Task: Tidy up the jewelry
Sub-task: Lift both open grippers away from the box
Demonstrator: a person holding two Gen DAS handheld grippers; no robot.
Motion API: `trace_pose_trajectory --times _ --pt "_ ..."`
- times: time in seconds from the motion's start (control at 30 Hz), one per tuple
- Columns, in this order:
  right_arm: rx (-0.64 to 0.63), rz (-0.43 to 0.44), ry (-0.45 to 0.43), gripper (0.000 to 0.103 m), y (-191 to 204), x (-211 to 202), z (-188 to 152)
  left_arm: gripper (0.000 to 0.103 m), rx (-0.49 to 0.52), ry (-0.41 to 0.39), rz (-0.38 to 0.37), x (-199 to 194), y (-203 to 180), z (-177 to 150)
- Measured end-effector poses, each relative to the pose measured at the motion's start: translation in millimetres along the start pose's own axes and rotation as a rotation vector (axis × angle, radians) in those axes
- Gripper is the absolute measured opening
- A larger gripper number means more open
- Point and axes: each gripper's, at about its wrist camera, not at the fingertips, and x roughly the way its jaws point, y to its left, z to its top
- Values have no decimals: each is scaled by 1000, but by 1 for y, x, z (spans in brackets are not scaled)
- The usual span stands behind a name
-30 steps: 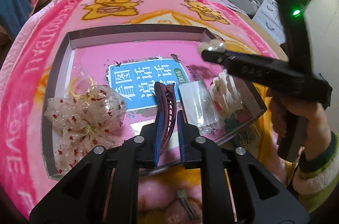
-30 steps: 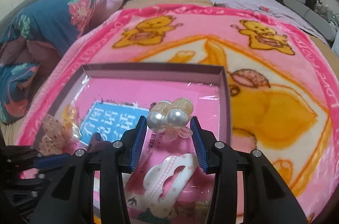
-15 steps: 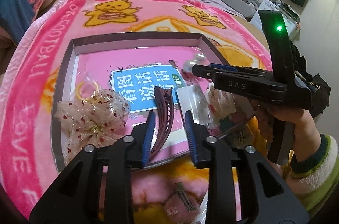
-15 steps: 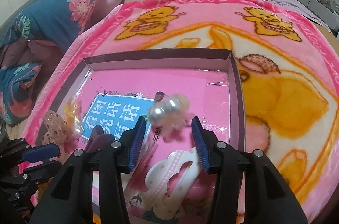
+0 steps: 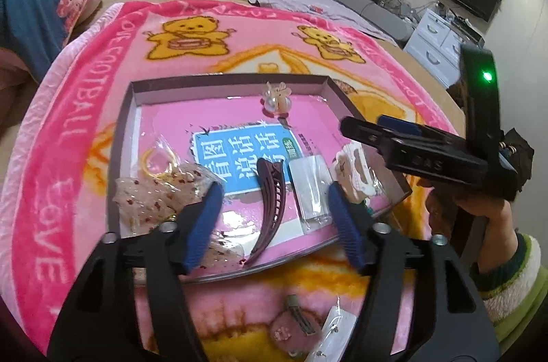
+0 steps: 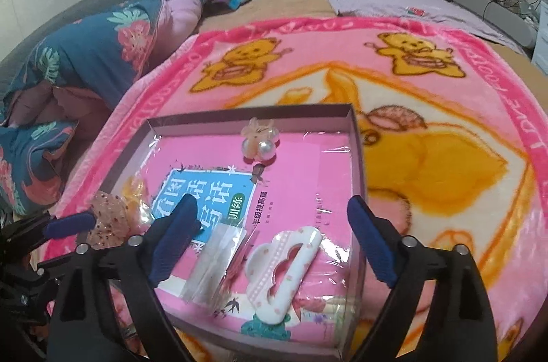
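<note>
A shallow box tray [image 5: 127, 136] [image 6: 358, 156] with a pink book as its floor lies on a pink bear blanket. A pearl hair clip [image 5: 276, 96] [image 6: 259, 141] rests near the tray's far wall. A maroon claw clip [image 5: 269, 194] lies between the fingers of my open left gripper [image 5: 274, 225]. A sheer dotted bow [image 5: 154, 194] [image 6: 109, 218], a clear packet [image 5: 310, 190] [image 6: 219, 262] and a white cloud clip [image 6: 281, 273] [image 5: 356, 170] lie in the tray. My right gripper [image 6: 270, 245] is open and empty above the tray's near end.
A metal snap clip [image 5: 301, 314] and a clear packet [image 5: 334, 334] lie on the blanket [image 5: 68, 136] in front of the tray. Bedding [image 6: 85, 64] is piled at the far left. A TV and drawers [image 5: 441, 33] stand at the far right.
My right gripper opened and let the pearl clip go; it now lies near the tray's far wall. My left gripper opened off the maroon claw clip and both grippers drew back.
</note>
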Motion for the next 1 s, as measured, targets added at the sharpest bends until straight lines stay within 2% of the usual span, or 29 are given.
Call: trace_pose_trajectory --times 0.2,0.23,0.27,0.43,1.0 --pt "-17 -11 -58 97 5 -27 0 86 -41 -38 17 -18 8 5" --pt "-22 -16 -68 97 6 -32 -1 92 -51 -47 17 -21 9 6" --pt "-27 -23 -81 97 8 -38 -2 94 -59 -53 15 -25 11 6" --pt "-31 -40 -143 98 12 -66 -3 94 -80 -83 65 -45 21 6" --pt "-51 -68 -257 98 28 -143 -29 94 -93 -216 115 -114 27 1"
